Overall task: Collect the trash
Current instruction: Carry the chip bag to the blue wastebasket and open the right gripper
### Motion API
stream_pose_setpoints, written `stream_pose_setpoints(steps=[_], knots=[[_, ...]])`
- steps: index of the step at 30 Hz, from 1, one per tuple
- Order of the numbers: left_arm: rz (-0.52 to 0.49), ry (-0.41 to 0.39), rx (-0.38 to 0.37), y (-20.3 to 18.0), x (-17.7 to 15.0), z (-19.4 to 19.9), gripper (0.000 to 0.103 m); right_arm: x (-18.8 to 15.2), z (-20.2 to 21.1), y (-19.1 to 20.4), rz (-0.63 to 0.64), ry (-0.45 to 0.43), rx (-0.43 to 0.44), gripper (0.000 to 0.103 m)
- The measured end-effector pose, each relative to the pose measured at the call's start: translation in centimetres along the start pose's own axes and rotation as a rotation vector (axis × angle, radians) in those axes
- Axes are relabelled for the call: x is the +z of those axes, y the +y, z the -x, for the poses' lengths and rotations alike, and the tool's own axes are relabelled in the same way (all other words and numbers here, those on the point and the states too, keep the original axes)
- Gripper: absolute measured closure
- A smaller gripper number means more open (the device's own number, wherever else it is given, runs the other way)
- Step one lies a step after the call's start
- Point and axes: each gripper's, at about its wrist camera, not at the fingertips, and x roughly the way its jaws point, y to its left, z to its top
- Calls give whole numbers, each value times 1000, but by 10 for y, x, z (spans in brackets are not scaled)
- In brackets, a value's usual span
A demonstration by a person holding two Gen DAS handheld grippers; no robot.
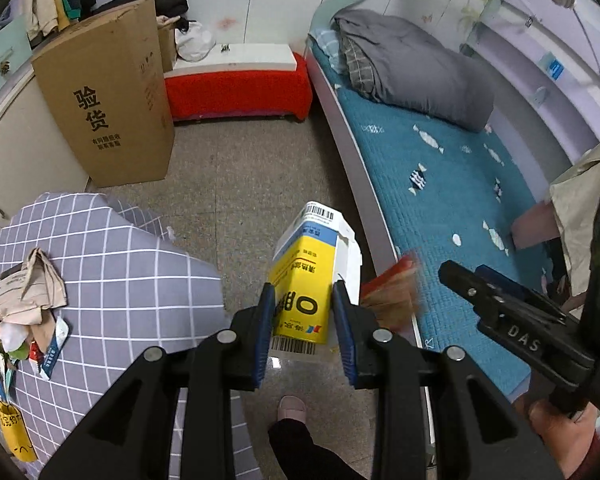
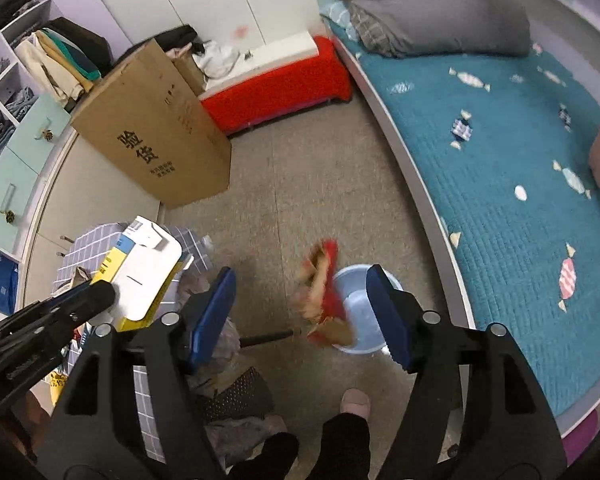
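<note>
We've got the left gripper [image 1: 303,322] clamped across the lower half of a yellow and white carton [image 1: 314,276], blue pads pressed on its two side faces, and it hangs above the speckled floor [image 1: 236,184] between the checked grey cloth [image 1: 112,264] and the bed edge. It looks like thin cardboard with an opened top flap, so we judge it light and probably empty (easily crushed if we squeeze harder). A hold across the narrow sides, as now, seems the sound place; the loose flap would just bend.

Over on the right, the right gripper [image 2: 304,312] stands wide open with nothing between its pads. Just ahead of it a red and tan wrapper [image 2: 324,296] shows blurred, apparently in mid-air over the pale blue basin [image 2: 356,300]; we cannot tell whether it touches anything. It reads as crumpled, featherweight stuff, likely to flutter rather than drop straight.

More scraps sit heaped on the checked cloth: a crumpled brown paper bag [image 1: 30,292] and torn packets [image 1: 48,348], all soft, best pinched at a thick fold.
</note>
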Motion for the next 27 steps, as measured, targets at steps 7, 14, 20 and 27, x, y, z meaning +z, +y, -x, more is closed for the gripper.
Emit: stream_pose_setpoints(steps=[7,14,20,27], knots=[[-26,47,3,-20,9,-21,74,6,8,-17,-20,2,5,32],[-73,67,-23,-44,19,-34,74,8,28,-21,0,-46,-36,28],[-120,79,-39,-69,26,-43,73,12,46,-36,-16,-98,-75,28],[-149,70,-65,-86,32,-44,52,15,67,-57,-69,-160,-97,26]])
